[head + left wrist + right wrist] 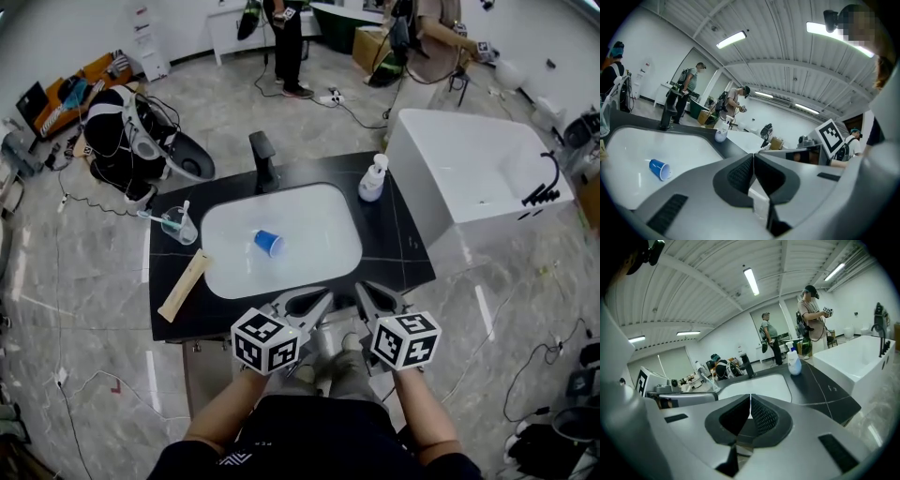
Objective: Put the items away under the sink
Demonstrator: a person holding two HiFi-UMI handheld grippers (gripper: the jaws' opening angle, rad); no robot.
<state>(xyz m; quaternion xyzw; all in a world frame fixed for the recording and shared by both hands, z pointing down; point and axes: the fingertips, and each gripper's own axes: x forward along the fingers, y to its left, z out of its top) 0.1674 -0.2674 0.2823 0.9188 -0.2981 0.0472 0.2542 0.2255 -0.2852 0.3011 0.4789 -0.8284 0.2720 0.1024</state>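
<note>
A blue paper cup (268, 242) lies on its side in the white sink basin (319, 208); the left gripper view has the cup (659, 169) low at the left. On the black counter (405, 255) stand a white pump bottle (372, 178) at the far right, a glass holding a toothbrush (178, 225) at the left, and a long tan tube (184, 286) near the front left. My left gripper (326, 296) and right gripper (364, 291) hover side by side at the counter's front edge. Both are shut and hold nothing, as their own views of the left gripper (753, 157) and right gripper (750, 397) show.
A black faucet (262, 159) rises behind the basin. A white bathtub (478, 169) stands close to the counter's right side. Cables and a backpack (127, 141) lie on the floor at the left. Several people stand at the far end of the room.
</note>
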